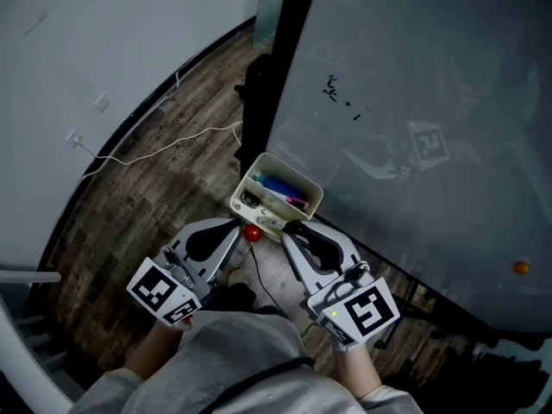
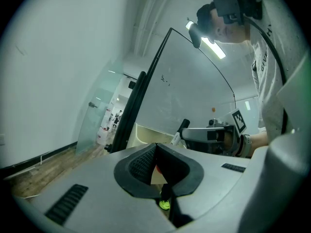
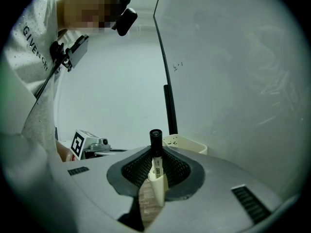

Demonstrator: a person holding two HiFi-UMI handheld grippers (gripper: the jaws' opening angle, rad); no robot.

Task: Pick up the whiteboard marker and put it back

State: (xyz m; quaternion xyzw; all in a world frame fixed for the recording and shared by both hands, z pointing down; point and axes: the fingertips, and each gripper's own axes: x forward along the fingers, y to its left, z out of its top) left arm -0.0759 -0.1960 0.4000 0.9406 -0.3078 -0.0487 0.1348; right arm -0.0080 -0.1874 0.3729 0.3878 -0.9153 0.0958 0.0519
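Observation:
My right gripper (image 1: 291,229) is shut on the whiteboard marker (image 3: 155,152), which has a white body and a black cap. The marker stands upright between the jaws with the cap poking out past the tips. From the left gripper view the same marker (image 2: 181,130) shows at the right gripper's (image 2: 209,135) tip. A cream tray (image 1: 259,169) with several markers hangs at the whiteboard's lower edge, just beyond both grippers. My left gripper (image 1: 237,229) is shut, jaws meeting at the tip (image 2: 155,147). A small red round thing (image 1: 252,232) shows just past it.
The grey whiteboard (image 1: 414,102) fills the right side, with a few small marks (image 1: 332,89) and an orange magnet (image 1: 521,267). A white cable (image 1: 172,141) runs over the wooden floor at the left, below a white wall.

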